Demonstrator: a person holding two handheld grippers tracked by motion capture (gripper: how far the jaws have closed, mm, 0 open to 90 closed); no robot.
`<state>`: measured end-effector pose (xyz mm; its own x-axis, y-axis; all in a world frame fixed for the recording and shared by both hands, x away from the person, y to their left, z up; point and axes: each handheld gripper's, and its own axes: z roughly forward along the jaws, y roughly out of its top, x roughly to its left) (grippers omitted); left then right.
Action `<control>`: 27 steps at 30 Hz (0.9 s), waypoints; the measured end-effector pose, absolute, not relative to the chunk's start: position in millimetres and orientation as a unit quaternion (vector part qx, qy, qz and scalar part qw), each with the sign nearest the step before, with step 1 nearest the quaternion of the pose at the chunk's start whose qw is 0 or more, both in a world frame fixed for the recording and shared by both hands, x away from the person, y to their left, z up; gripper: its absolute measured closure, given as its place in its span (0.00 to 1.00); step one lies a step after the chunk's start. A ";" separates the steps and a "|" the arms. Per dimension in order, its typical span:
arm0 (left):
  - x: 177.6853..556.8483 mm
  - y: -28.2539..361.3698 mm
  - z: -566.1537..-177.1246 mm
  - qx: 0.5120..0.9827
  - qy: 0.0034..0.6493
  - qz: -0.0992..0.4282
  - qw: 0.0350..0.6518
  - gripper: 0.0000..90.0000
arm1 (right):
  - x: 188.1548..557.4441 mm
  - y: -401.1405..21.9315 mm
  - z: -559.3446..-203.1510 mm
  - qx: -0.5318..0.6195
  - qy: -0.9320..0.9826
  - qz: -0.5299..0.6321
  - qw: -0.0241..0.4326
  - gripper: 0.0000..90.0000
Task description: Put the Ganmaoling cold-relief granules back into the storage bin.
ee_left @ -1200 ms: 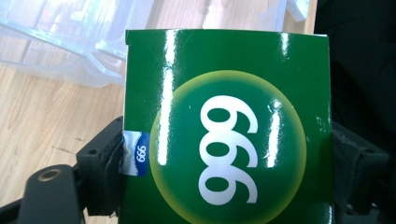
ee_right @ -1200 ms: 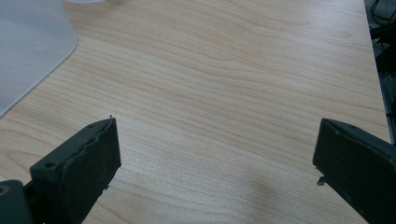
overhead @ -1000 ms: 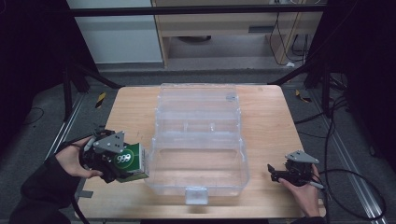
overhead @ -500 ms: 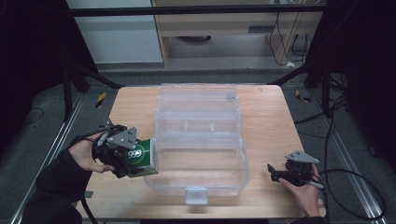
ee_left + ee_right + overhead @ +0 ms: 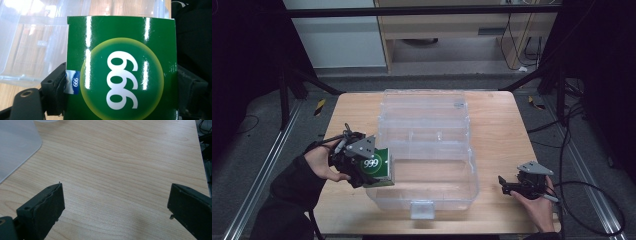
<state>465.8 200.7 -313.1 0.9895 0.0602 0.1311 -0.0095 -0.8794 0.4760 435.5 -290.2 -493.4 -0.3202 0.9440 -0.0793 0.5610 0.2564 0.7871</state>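
While gripper (image 5: 374, 170) clamps green box (image 5: 120, 67), it perhaps touches bin (image 5: 462, 170).

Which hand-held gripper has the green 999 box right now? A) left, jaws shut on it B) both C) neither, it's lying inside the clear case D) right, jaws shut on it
A: the left hand-held gripper clamps the green box at the clear case's left edge; the right hand-held gripper is open over bare table.

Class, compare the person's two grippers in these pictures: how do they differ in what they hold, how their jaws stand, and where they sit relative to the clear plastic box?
The left gripper is shut on a green carton marked 999; the right gripper holds nothing, its jaws wide apart over bare wood. The left gripper sits at the clear plastic box's left wall; the right gripper sits apart from it, off its right side. Both are black, hand-held and near the table's front.
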 end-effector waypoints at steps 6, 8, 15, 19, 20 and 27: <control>468.6 192.7 -317.2 0.968 0.006 0.070 0.240 0.17 | 435.6 -290.1 -493.5 0.509 0.740 0.336 0.285 0.02; 469.5 190.0 -319.4 0.968 0.004 0.068 0.240 0.17 | 435.7 -290.1 -493.6 0.509 0.740 0.336 0.285 0.02; 473.9 180.3 -332.0 0.971 -0.003 0.058 0.234 0.17 | 435.6 -289.8 -493.8 0.508 0.740 0.337 0.284 0.02; 475.1 178.0 -337.5 0.972 -0.005 0.057 0.229 0.17 | 435.6 -289.6 -493.9 0.508 0.741 0.336 0.284 0.02; 475.5 177.5 -339.1 0.972 -0.005 0.056 0.228 0.17 | 435.7 -289.6 -493.9 0.508 0.741 0.336 0.284 0.02; 476.6 175.8 -349.2 0.973 -0.005 0.049 0.224 0.17 | 436.0 -289.2 -494.6 0.506 0.742 0.334 0.284 0.02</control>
